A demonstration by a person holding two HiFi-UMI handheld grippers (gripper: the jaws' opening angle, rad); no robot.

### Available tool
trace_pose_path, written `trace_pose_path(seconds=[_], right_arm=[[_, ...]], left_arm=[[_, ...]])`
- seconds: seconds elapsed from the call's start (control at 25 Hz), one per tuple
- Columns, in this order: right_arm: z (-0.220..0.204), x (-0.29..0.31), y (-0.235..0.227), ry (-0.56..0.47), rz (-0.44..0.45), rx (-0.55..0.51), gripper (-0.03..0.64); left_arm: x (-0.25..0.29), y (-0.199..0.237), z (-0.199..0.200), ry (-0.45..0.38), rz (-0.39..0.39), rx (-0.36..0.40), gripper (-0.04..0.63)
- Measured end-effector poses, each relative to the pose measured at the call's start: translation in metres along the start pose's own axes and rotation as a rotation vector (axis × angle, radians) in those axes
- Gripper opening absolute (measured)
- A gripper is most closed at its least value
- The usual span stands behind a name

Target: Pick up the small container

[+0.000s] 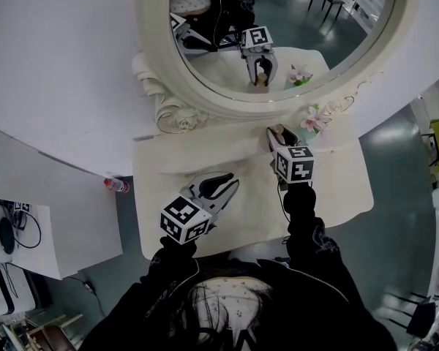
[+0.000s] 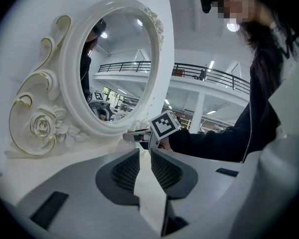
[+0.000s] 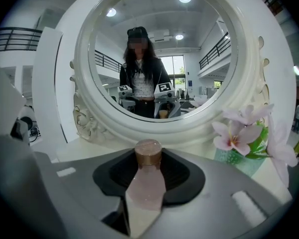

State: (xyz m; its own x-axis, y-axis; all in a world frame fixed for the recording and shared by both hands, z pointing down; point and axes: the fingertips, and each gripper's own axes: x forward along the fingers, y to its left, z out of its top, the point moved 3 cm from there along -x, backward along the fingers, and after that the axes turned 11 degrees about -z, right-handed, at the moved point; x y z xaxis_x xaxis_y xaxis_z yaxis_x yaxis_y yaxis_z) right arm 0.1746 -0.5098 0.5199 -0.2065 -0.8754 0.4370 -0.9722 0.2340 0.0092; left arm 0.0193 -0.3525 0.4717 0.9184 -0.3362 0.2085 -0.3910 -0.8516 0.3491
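While my left gripper (image 1: 230, 183) hangs over the middle of the table (image 1: 336, 189), somewhat toward its front edge, its jaws are pressed together, with the tips aimed at the back edge. From its own camera I see the two dark pads (image 2: 127, 171) meeting in front of the mirror (image 2: 65, 68) and its scrolled rose base.

My right gripper (image 1: 279, 134) is at the table's back edge, right of centre, at the foot of the mirror frame. It is pinching the container (image 3: 145, 185), a small pale pink bottle with a bronze cap. The bottle stands upright between the pads and both of them press on its sides. I cannot tell whether its bottom is touching the table.

Just right of the container, at the same back edge, stands a pink flower (image 3: 236, 133) in a teal pot. Both grippers and the container are reflected in the mirror glass.
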Motion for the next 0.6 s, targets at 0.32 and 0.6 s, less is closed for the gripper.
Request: trace_pose_path(seconds=[0.32, 0.6], right_arm=[[0.01, -0.028, 0.017, -0.023, 0.061, -0.011, 0.146], [0.029, -0.065, 0.038, -0.054, 0.126, -0.016, 0.146]], left_arm=[[0.009, -0.004, -0.009, 0.023, -0.02, -0.022, 0.052], [0.016, -0.008, -0.015, 0.037, -0.026, -0.036, 0.077]])
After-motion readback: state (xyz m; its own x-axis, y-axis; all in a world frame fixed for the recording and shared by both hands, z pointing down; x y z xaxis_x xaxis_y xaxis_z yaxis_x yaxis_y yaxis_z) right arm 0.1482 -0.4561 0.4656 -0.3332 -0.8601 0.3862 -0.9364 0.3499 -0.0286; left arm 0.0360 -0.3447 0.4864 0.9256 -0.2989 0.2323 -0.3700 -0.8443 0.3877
